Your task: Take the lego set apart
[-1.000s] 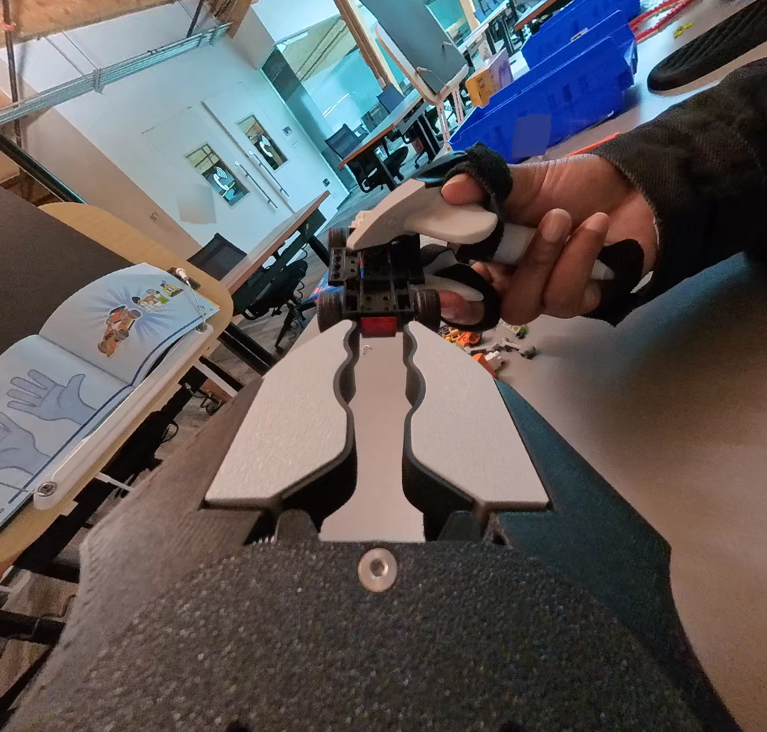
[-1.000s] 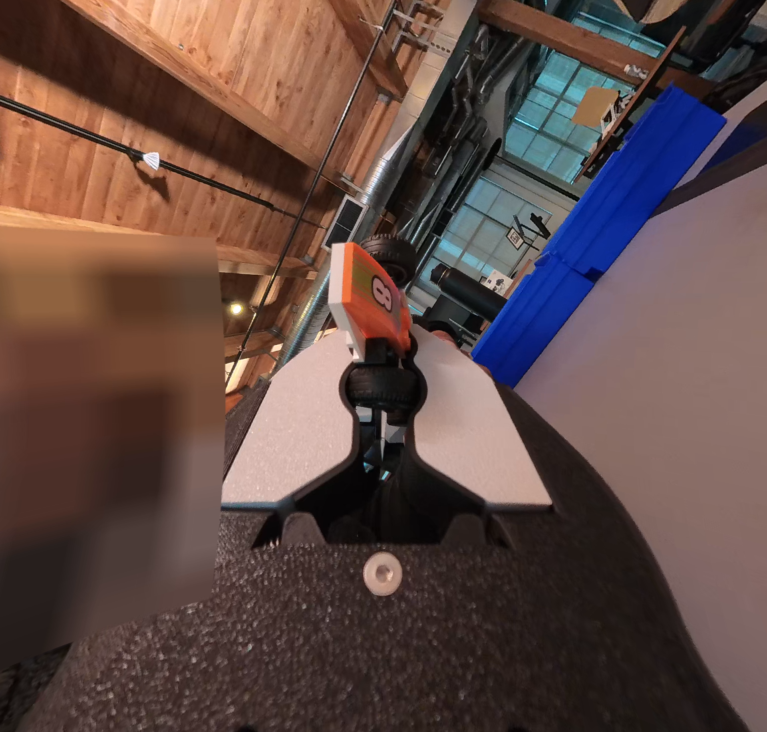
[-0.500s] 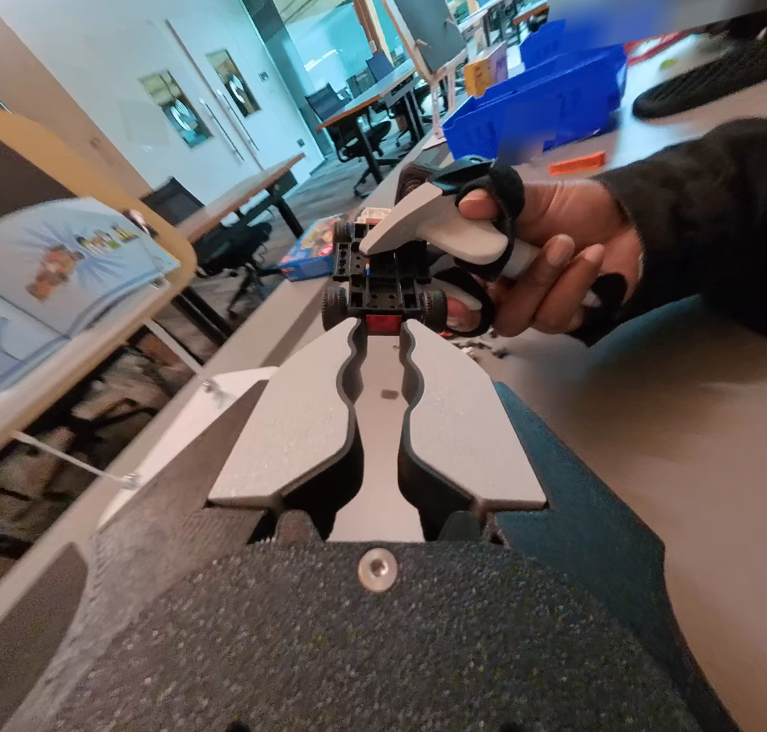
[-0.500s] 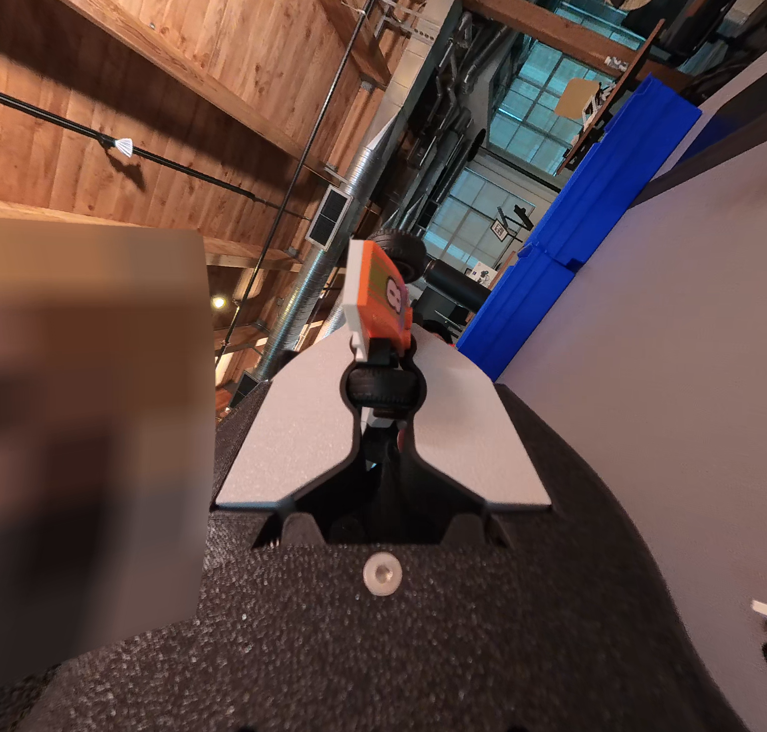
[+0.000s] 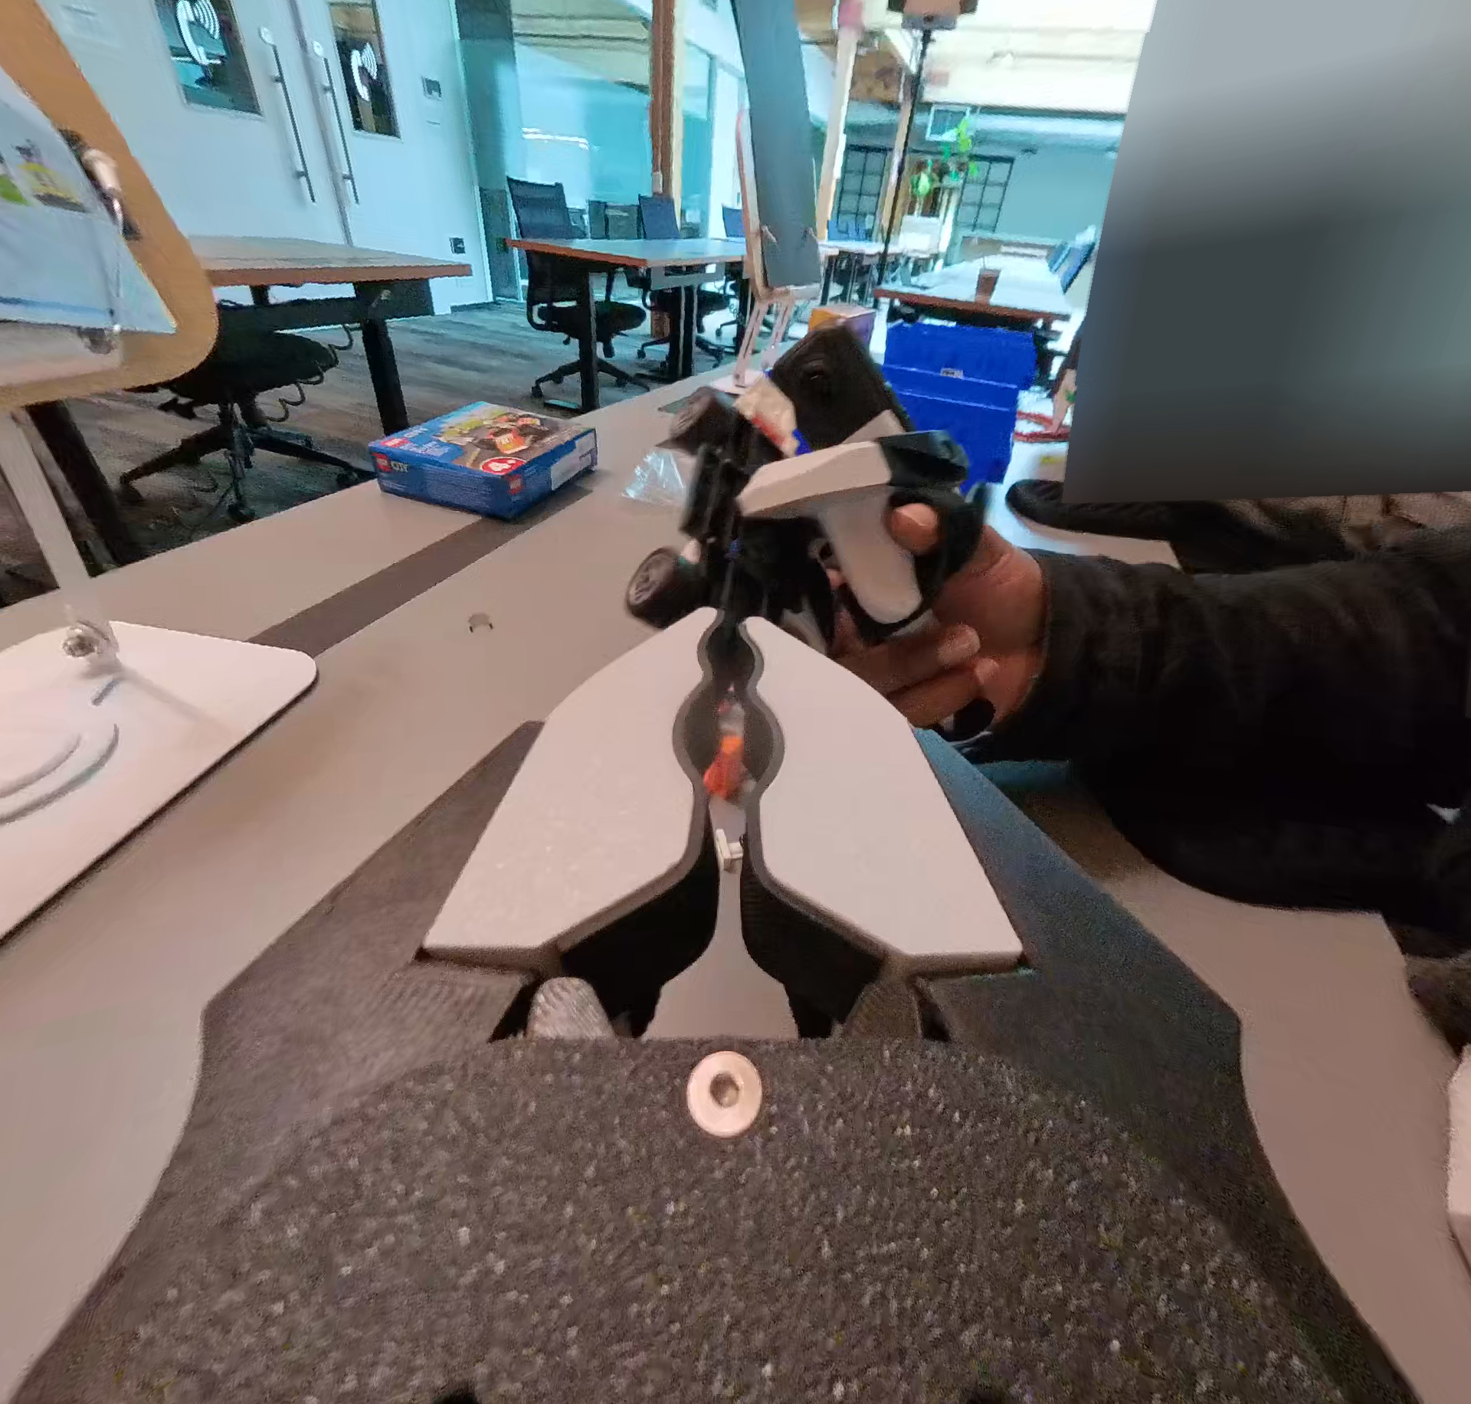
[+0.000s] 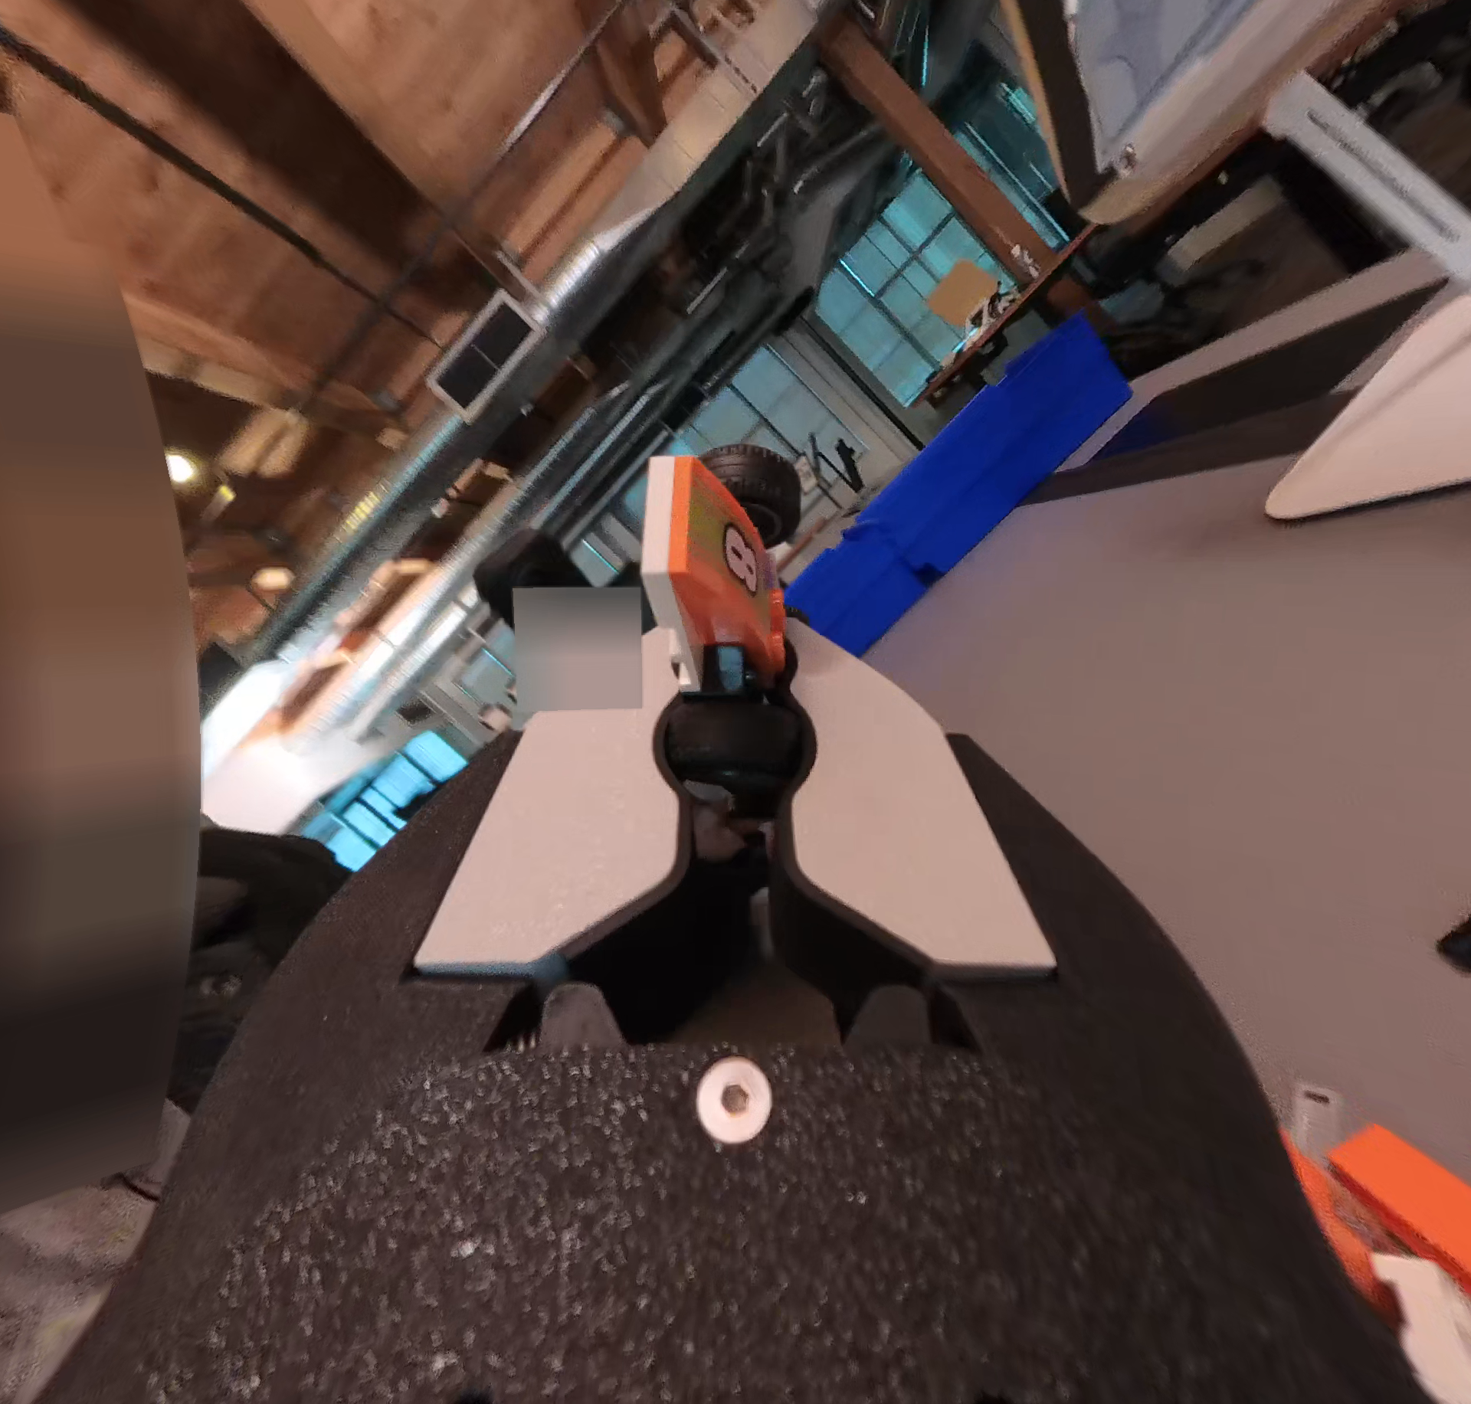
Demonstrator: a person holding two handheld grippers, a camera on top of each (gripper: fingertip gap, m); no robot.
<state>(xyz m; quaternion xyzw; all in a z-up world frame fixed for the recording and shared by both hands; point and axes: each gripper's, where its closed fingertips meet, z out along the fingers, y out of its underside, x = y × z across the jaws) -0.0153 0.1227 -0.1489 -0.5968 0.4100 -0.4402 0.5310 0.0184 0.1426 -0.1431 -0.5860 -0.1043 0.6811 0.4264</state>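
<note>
The lego car (image 6: 720, 562), with a black chassis, black wheels and an orange and white top plate, is held in the air by my right gripper (image 6: 732, 649). That gripper is shut on the car, with one wheel (image 6: 736, 753) sitting in the hollow between its fingers. In the left wrist view the car (image 5: 716, 522) shows edge-on, and a hand holds the right gripper (image 5: 836, 490). My left gripper (image 5: 728, 638) is shut, with its tips right at the car's lower end. I cannot tell whether they pinch anything.
A blue lego box (image 5: 485, 458) and a clear plastic bag (image 5: 657, 474) lie on the grey table (image 5: 398, 689). A white stand base (image 5: 119, 729) with a booklet (image 5: 48, 252) is at the left. Blue bins (image 5: 955, 387) stand behind. Loose orange pieces (image 6: 1393, 1207) lie on the table. The gap from one gripper's tips to the other's is roughly 5 centimeters.
My left fingers stood on either side of the car's red rear piece and have now come together. The car has turned edge-on to the left view. The right gripper keeps its hold.
</note>
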